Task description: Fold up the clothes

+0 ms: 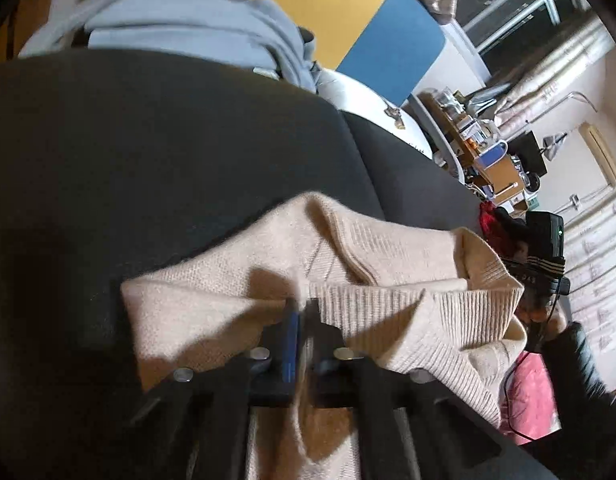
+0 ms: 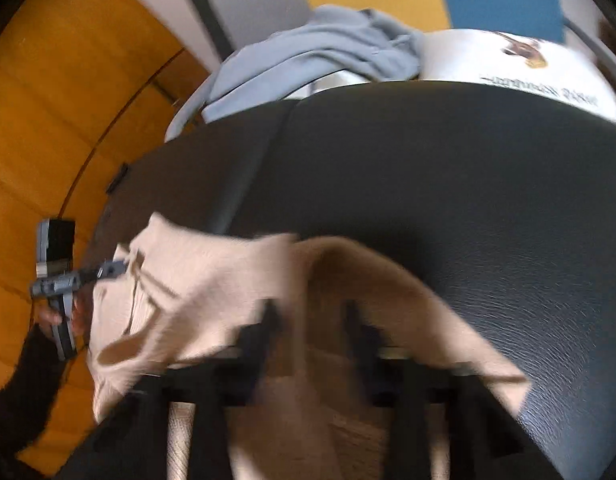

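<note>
A beige knit sweater [image 1: 387, 248] lies crumpled on a black leather surface [image 1: 148, 140]. My left gripper [image 1: 302, 308] is shut on a fold of its ribbed edge. In the right wrist view the same sweater [image 2: 196, 280] hangs in front of the camera, blurred by motion. My right gripper [image 2: 312, 312] has its fingers apart, and cloth lies between and over them. The left gripper [image 2: 108, 270], held by a hand in a black sleeve, pinches the sweater's far left edge. In the left wrist view the right gripper's body [image 1: 543, 268] shows behind the sweater's right edge, its tips hidden.
A grey-blue hoodie [image 2: 315, 48] is heaped at the far edge of the black surface [image 2: 427, 160], beside a white printed item [image 2: 527, 72]. Orange flooring [image 2: 48, 120] lies to the left. Cluttered shelves [image 1: 487, 152] stand to the right in the left wrist view.
</note>
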